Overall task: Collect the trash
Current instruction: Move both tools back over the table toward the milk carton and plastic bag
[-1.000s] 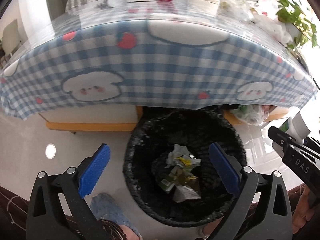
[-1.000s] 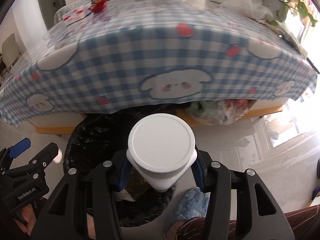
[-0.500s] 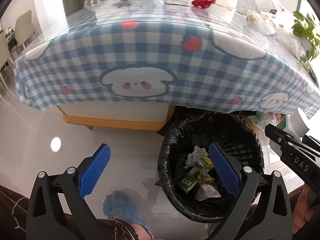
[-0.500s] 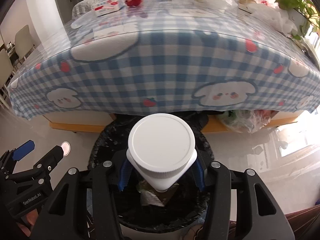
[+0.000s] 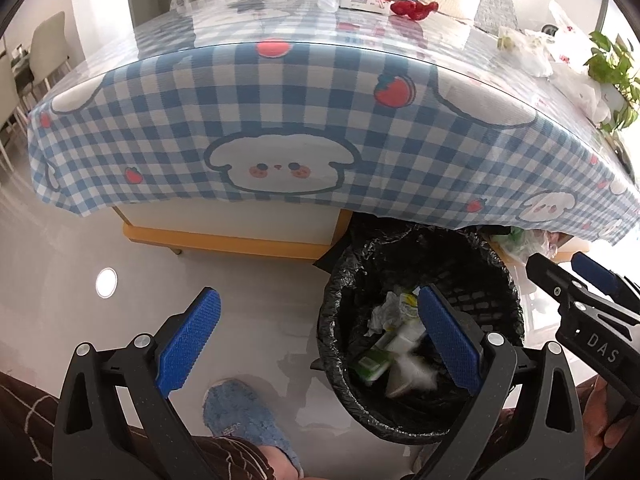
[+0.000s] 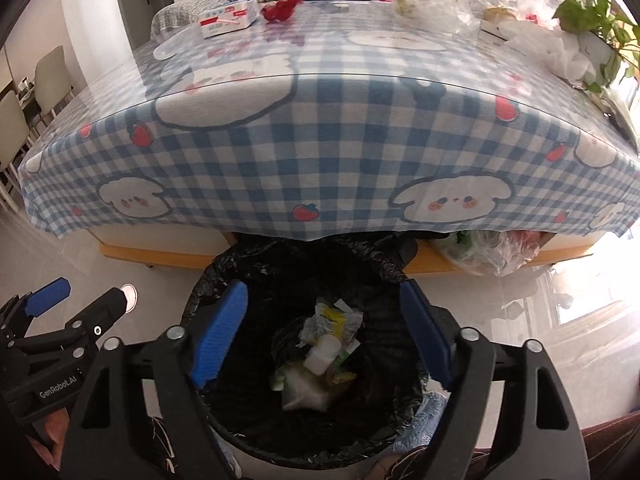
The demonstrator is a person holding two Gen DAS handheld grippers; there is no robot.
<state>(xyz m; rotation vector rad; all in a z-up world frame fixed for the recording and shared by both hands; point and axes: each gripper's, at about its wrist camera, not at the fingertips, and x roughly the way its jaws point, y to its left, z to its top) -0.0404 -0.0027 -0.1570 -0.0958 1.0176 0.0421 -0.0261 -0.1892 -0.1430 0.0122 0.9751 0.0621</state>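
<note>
A black-lined trash bin point(image 6: 280, 264) stands on the floor at the table's edge. My right gripper point(image 6: 323, 292) hangs right over it, jaws opening with nothing between them. A white bottle point(image 6: 325, 350) lies below on crumpled paper and wrappers inside the bin; in the left wrist view it is a white blur point(image 5: 408, 368). My left gripper point(image 5: 316, 300) is open and empty, its right finger over the bin point(image 5: 332, 312) and its left finger over bare floor. Each gripper shows at the edge of the other's view: the right gripper point(image 5: 580, 288) and the left gripper point(image 6: 72, 300).
A table with a blue checked cloth point(image 6: 320, 152) overhangs the bin's far side. On it sit a tissue box point(image 6: 228, 16), a red object point(image 6: 280, 8), plastic bags point(image 6: 552, 44) and a plant point(image 6: 592, 4). A bag point(image 6: 488, 252) lies under the table; a blue slipper point(image 5: 240, 412) stands nearby.
The right gripper's jaws have opened and the white-capped bottle has dropped from them into the bin. Both views swung so the bin sits further right in the left view.
</note>
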